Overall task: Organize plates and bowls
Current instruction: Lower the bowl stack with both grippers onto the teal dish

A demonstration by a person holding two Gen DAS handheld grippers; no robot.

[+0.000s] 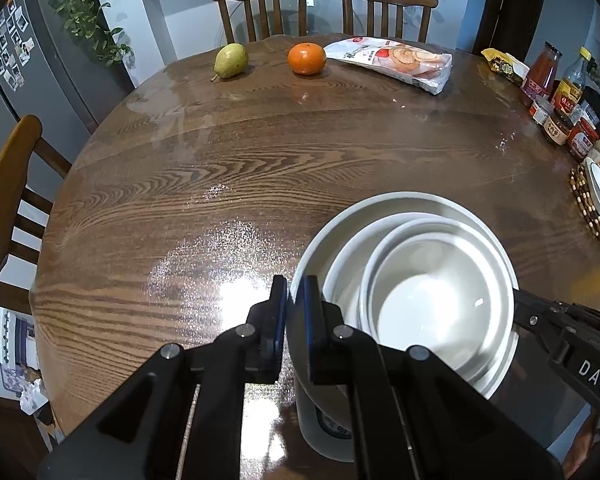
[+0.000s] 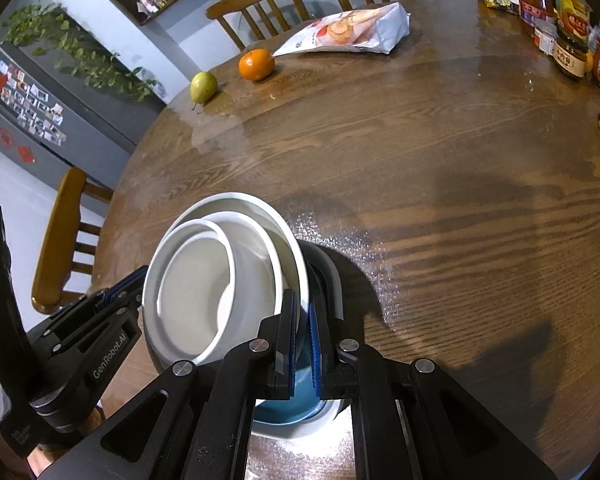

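left gripper (image 1: 296,320): fingers pinched the big plate's (image 1: 400,204) left rim | right gripper (image 2: 303,344): fingers pinched its opposite rim, likely to keep it level | nested white bowls (image 1: 436,280) sat inside it; the stack was held just above the table (image 1: 220,160), over a blue-lined bowl (image 2: 296,404)

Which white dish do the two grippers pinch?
The biggest, outermost white dish. The left gripper and right gripper both clamp its rim, while the two smaller dishes just sit nested inside, untouched.
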